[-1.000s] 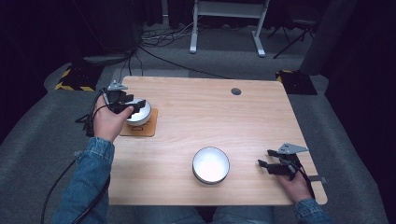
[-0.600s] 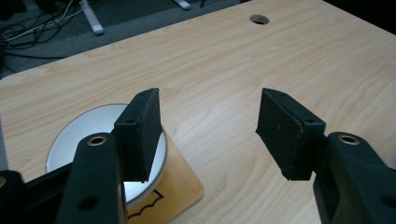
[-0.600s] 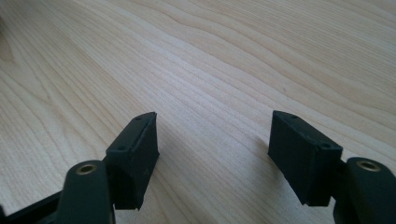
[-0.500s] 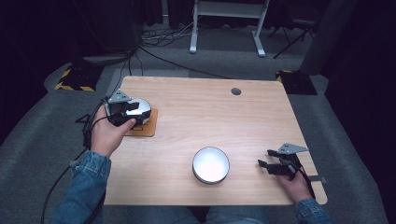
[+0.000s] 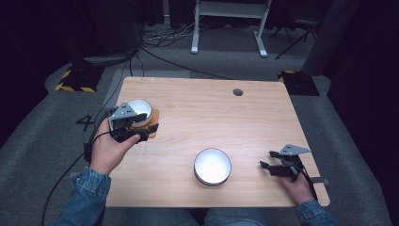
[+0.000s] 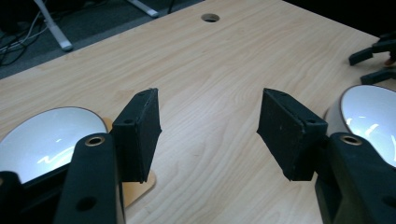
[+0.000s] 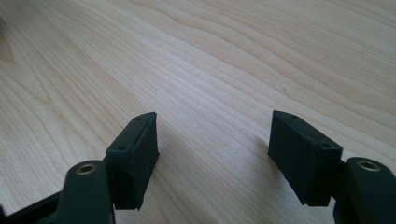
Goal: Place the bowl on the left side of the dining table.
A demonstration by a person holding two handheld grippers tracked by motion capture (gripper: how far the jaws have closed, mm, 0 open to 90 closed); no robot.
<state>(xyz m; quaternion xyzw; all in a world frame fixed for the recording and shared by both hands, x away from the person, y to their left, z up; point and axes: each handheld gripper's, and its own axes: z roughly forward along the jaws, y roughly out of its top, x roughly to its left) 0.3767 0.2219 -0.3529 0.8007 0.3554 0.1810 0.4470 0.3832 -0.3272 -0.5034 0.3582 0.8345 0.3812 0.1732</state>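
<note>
Your left gripper (image 5: 141, 129) is by the left edge of the table (image 5: 211, 117), jaws spread wide and holding nothing. Just behind it, a white bowl (image 5: 139, 111) sits on a small brown mat (image 5: 151, 123). Another white bowl (image 5: 212, 166) sits near the front. Your right gripper (image 5: 265, 167) rests at the front right, jaws apart and empty.

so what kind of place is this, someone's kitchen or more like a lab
Probably a lab or recording studio, not a kitchen: a bare wooden table stands on grey carpet in a dark room, loose cables trail across the floor, and hazard-striped tape marks a floor fixture.
</note>
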